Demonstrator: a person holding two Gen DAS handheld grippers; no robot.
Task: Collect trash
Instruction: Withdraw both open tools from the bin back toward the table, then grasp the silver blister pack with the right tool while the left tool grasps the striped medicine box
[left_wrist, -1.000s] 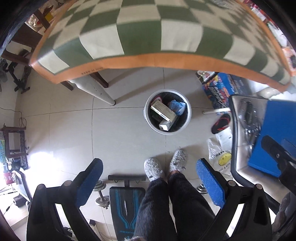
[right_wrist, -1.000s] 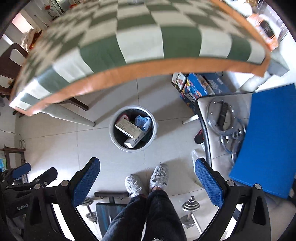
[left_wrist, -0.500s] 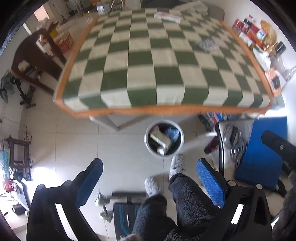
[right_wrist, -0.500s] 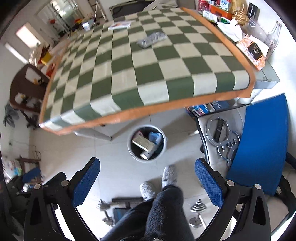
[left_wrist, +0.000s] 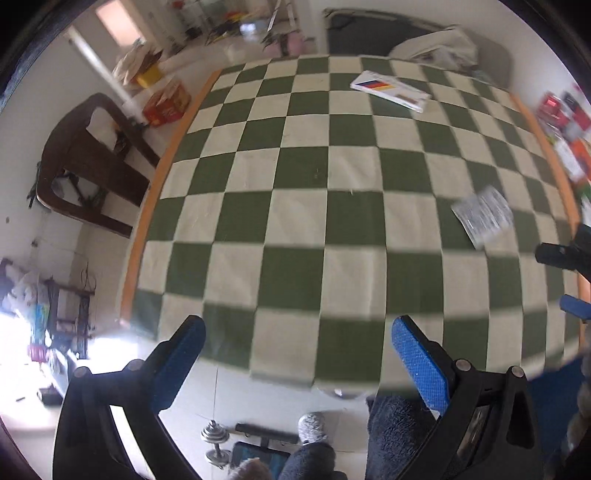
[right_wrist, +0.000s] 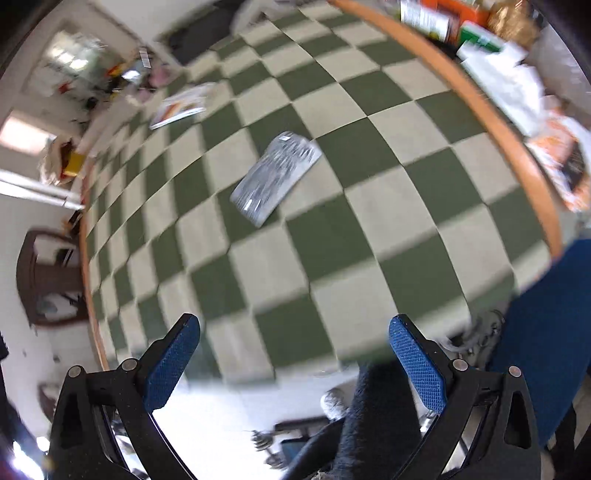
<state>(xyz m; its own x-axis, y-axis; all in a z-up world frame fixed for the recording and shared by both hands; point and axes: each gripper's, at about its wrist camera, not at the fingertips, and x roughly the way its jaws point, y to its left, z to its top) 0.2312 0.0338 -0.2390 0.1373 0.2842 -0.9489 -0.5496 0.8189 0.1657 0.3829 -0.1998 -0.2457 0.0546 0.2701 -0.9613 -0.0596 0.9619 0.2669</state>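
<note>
A silvery foil packet (right_wrist: 275, 177) lies flat on the green-and-cream checked tablecloth (right_wrist: 332, 229), up the table from my right gripper (right_wrist: 293, 336), which stands open and empty over the near table edge. The same packet (left_wrist: 482, 216) shows at the right in the left wrist view. A flat white box with coloured stripes (left_wrist: 389, 90) lies at the far side of the table, also seen as a blurred box (right_wrist: 181, 105) in the right wrist view. My left gripper (left_wrist: 297, 336) is open with nothing between its fingers, above the near edge. The trash bin is hidden under the table edge.
Packets and boxes (right_wrist: 498, 55) crowd a ledge beyond the table's right edge. A dark wooden chair (left_wrist: 85, 162) stands left of the table. A blue seat (right_wrist: 546, 325) is at lower right. The person's legs (left_wrist: 391, 435), a slipper and dumbbells (left_wrist: 216, 441) are on the floor below.
Both grippers have swung up from looking down at the bin on the floor to looking across the tabletop; the bin has dropped out of sight. Both stay open and empty.
</note>
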